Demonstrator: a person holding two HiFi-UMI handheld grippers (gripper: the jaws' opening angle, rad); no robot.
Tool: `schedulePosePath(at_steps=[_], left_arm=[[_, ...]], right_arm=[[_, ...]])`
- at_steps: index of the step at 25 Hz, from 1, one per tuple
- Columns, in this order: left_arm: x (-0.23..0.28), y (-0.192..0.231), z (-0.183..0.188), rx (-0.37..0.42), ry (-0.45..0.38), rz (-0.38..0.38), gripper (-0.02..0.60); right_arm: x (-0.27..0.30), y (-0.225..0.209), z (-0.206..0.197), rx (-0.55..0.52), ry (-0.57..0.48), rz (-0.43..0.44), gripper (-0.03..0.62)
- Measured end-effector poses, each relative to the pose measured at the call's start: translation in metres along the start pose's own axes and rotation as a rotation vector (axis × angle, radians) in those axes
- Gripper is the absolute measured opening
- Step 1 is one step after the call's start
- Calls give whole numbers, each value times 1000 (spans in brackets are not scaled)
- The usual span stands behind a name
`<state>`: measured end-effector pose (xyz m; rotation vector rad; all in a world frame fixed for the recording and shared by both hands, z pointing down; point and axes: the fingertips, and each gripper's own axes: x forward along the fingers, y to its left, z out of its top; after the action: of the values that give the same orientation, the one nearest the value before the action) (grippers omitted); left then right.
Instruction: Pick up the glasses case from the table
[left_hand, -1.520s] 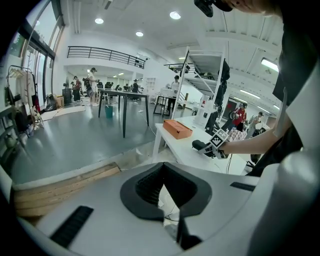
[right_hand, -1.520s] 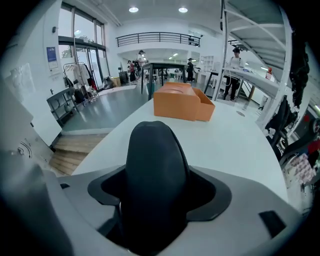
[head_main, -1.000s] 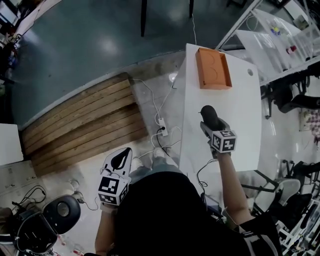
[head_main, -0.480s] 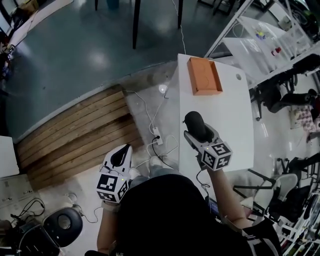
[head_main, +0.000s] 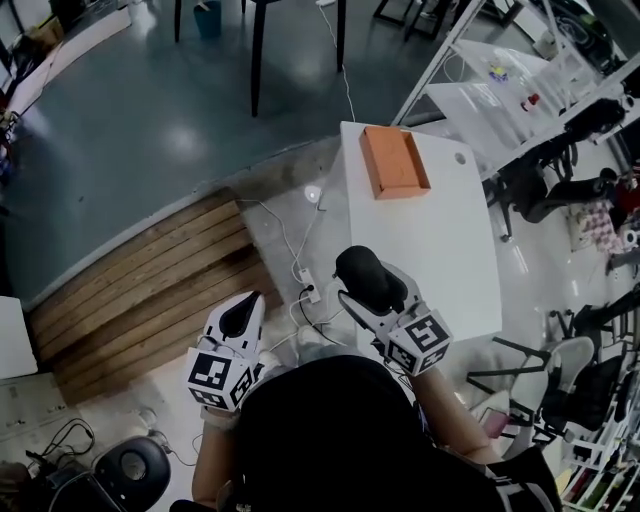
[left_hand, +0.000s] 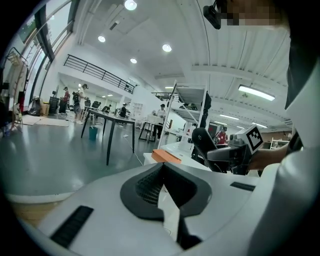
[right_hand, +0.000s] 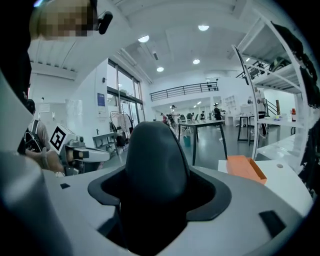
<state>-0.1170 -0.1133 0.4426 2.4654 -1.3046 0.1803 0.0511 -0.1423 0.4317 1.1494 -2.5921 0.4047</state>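
Near white table (head_main: 440, 240) edge, right claw (head_main: 372, 295) clamps black glasses case (head_main: 362, 270) between jaws.

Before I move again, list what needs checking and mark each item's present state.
1. Glasses case clamped between the right gripper's jaws: ok.
2. Case lifted off the table: ok, it hangs in the air over the near left edge.
3. Left gripper empty, jaws together: ok.
4. Orange box well apart from the case, at the table's far end: ok.
5. Firmness of the grip on the case: cannot tell.
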Motion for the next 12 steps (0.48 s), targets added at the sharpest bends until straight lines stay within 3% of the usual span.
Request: schedulePosePath(at_steps=[12], left_arm=[[-2,-4,2,19,5,-50,18]], right_arm=[[-6,45,1,-4,-27,67,371]])
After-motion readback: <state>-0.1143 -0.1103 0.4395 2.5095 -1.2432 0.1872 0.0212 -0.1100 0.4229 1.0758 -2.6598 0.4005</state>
